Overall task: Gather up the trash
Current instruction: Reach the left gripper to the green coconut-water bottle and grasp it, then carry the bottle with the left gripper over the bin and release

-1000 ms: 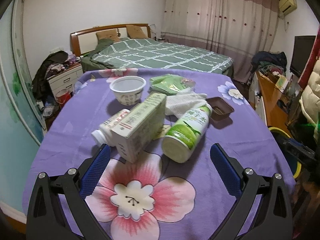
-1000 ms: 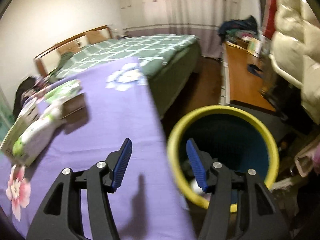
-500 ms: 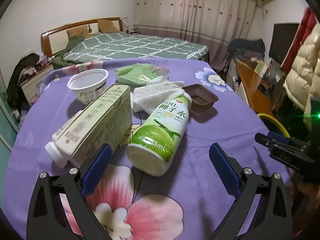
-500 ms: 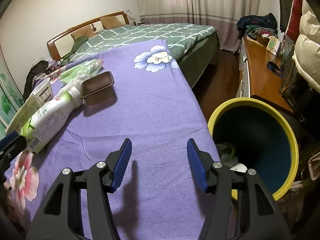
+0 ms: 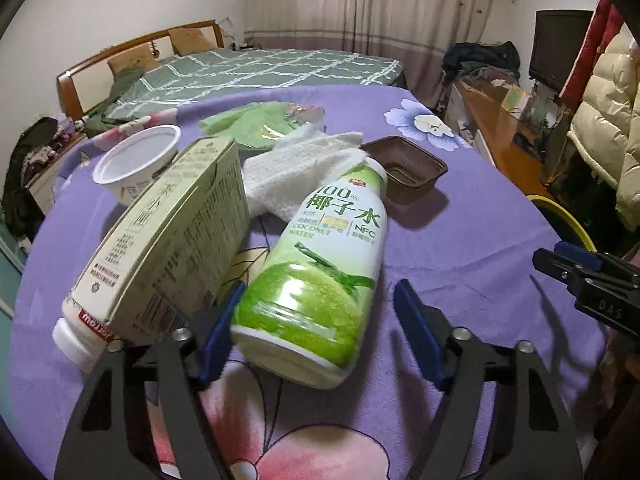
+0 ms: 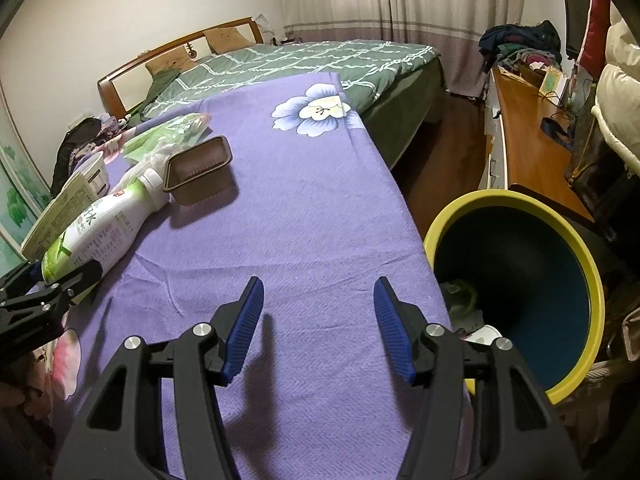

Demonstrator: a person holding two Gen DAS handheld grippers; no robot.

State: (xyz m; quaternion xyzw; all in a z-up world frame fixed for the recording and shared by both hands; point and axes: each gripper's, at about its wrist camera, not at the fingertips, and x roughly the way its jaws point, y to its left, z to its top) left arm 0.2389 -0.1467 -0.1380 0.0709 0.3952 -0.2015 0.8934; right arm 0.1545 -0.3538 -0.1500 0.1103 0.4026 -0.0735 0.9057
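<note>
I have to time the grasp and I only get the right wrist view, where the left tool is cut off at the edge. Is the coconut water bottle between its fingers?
Observer: Yes. In the left wrist view the left tool is open, and the base of the coconut water bottle lies between its fingers, not yet clamped.
Operator: Is anything hidden behind the carton?
Observer: The carton rests tilted on a small white bottle with a red label, lying on its side.
Operator: Is the cup empty?
Observer: The white cup stands upright and looks empty inside.
</note>
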